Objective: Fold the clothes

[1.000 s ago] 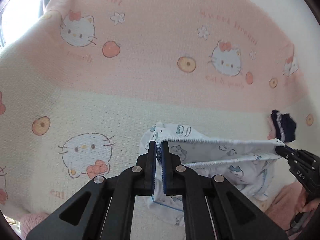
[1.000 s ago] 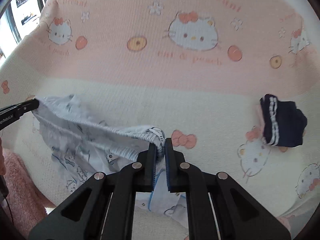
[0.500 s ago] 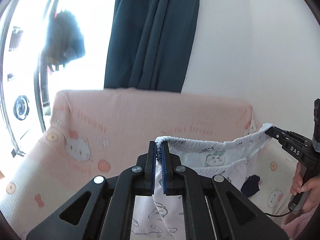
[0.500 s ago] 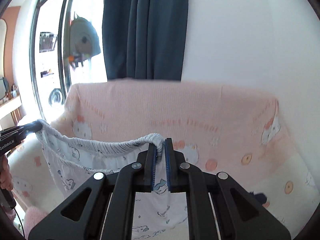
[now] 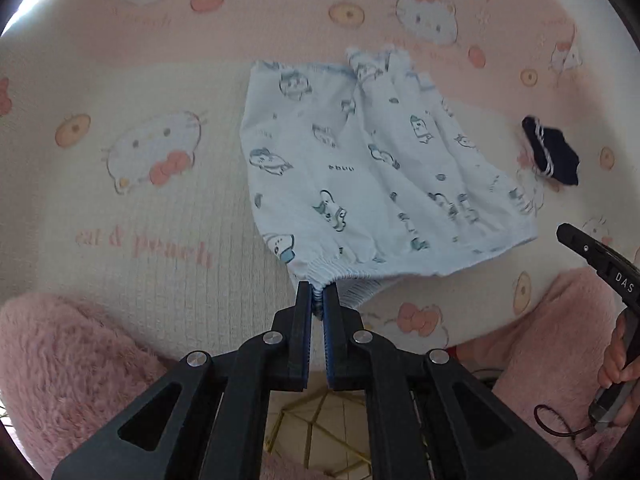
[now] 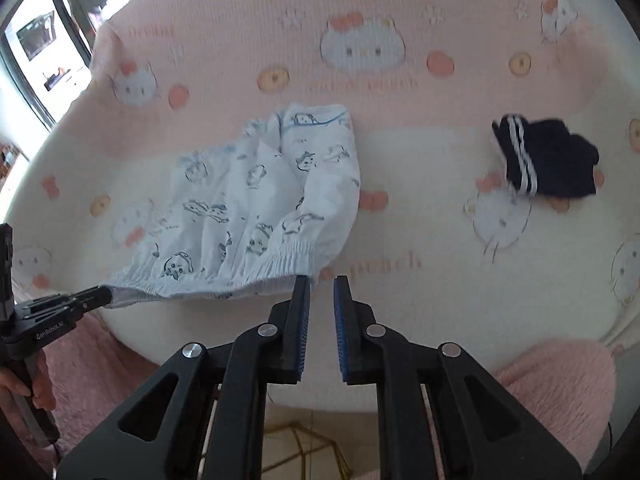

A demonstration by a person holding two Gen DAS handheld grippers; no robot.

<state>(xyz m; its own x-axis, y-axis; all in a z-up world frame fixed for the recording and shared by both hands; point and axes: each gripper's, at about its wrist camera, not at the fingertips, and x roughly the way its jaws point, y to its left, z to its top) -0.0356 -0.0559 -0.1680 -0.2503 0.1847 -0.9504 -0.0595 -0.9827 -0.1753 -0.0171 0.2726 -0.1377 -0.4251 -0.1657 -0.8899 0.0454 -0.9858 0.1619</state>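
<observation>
1. The pale blue printed shorts [image 5: 372,168] lie spread flat on the pink cartoon-cat blanket [image 5: 168,240], elastic waistband toward the near edge.
2. The left hand-held gripper [image 5: 317,300] is clamped on one waistband corner, though its jaws have just been easing apart.
3. The right hand-held gripper [image 6: 320,292] stands apart, just opened, with nothing between its jaws; the waistband's other corner lies just beside its left finger.
4. A folded navy garment [image 6: 548,158] with white stripes rests well apart to the right.
</observation>
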